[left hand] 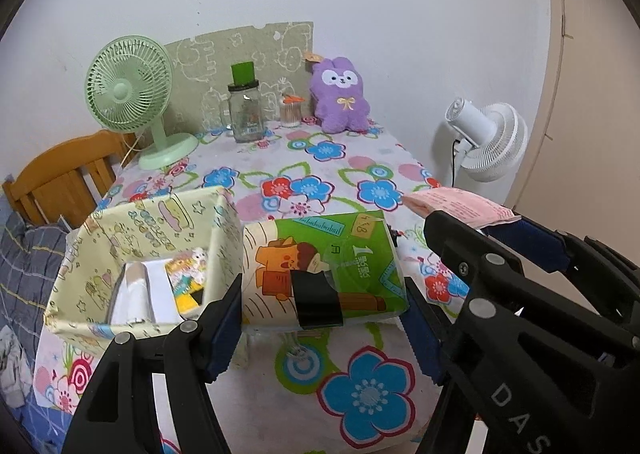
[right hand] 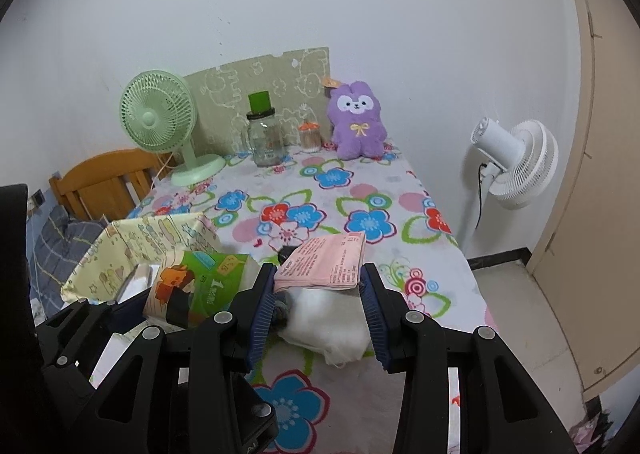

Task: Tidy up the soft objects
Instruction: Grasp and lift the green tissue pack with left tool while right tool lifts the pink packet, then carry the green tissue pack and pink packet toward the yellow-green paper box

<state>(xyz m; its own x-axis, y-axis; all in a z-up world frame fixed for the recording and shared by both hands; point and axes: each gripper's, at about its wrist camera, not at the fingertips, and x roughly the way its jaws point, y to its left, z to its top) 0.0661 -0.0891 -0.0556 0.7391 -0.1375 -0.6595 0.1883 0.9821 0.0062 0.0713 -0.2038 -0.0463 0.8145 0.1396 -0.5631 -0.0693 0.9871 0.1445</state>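
My left gripper [left hand: 324, 306] is shut on a green tissue pack [left hand: 320, 262], held just above the flowered tablecloth [left hand: 360, 394] beside a pale yellow fabric box [left hand: 120, 230]. The box holds a white packet [left hand: 136, 294] and a small colourful packet [left hand: 188, 274]. My right gripper [right hand: 320, 286] is shut on a flat pink packet [right hand: 324, 262], and a white wad of cloth [right hand: 328, 326] lies on the table under it. In the left wrist view the right gripper [left hand: 484, 230] and pink packet [left hand: 460, 209] show at the right. A purple plush bunny [left hand: 340, 97] sits at the table's far end.
At the back stand a green desk fan [left hand: 128, 93], a glass jar with a green lid [left hand: 245, 109] and a cotton swab pot [left hand: 290, 113]. A white pedestal fan [right hand: 512, 161] is off the right edge. A wooden chair [left hand: 60, 181] and plaid bedding [left hand: 24, 274] are left.
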